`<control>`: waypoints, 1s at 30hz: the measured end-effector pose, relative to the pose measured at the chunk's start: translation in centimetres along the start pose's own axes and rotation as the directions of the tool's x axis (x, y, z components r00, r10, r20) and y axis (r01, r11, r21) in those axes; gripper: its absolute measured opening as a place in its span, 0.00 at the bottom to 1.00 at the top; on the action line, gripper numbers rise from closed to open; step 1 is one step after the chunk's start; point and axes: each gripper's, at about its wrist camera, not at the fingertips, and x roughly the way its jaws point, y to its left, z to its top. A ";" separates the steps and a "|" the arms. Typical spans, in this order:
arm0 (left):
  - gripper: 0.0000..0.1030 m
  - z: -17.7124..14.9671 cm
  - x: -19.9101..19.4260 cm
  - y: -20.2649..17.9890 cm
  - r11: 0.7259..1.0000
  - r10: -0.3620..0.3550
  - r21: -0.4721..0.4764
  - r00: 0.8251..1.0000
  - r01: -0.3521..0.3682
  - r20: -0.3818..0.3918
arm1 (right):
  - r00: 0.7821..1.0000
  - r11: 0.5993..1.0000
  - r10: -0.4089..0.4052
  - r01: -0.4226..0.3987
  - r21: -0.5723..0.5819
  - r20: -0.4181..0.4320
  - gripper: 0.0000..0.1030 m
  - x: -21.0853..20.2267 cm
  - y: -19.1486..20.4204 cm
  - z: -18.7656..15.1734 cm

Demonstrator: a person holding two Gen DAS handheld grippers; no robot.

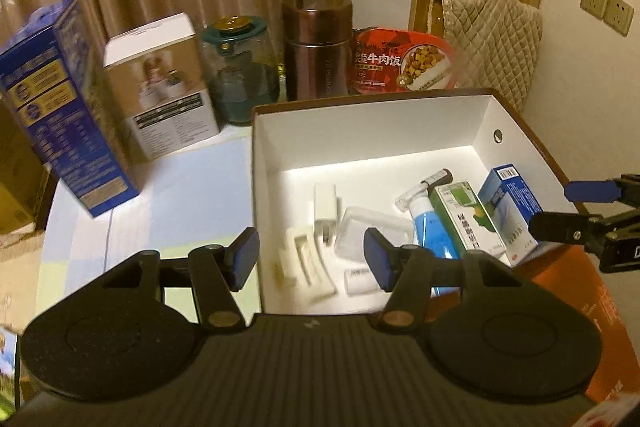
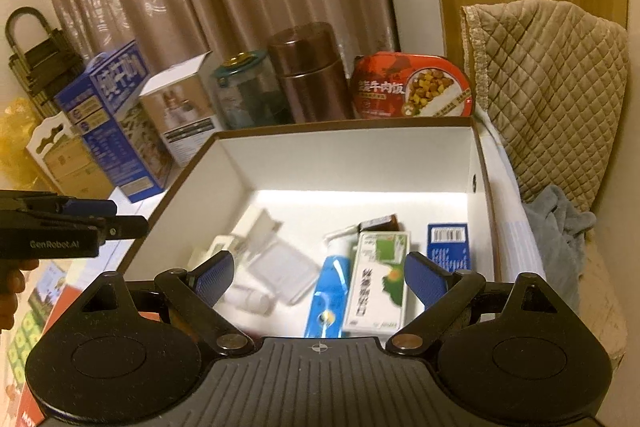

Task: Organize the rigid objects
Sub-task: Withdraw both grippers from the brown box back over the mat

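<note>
Curtain behind; white-lined box (image 2: 344,163) holds small packages.

White-lined box (image 2: 352,163), blue tube (image 2: 326,301), green-and-white carton (image 2: 380,279), quilted beige cloth (image 2: 548,91)

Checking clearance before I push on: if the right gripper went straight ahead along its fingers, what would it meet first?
Probably the green and white carton lying in the open box, between the open right gripper fingers; depth is uncertain.

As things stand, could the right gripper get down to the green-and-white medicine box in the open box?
Probably yes: the right gripper is open and empty above the green-and-white medicine box, which lies uncovered, though the blue tube sits tight beside it.
</note>
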 end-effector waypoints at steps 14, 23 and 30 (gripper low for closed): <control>0.52 -8.1 -6.6 1.1 0.995 0.017 -0.102 0.999 -0.020 -0.028 | 0.992 0.995 0.084 -0.088 -0.036 -0.098 0.86 -2.6 4.9 -5.9; 0.52 -13.4 -8.2 1.1 0.989 0.031 -0.138 0.996 -0.043 -0.086 | 0.984 0.990 0.097 -0.111 -0.088 -0.146 0.86 -3.0 7.4 -10.0; 0.52 -16.4 -8.5 0.9 0.987 0.024 -0.157 0.992 -0.043 -0.121 | 0.979 0.981 0.096 -0.124 -0.148 -0.182 0.86 -2.5 9.1 -12.6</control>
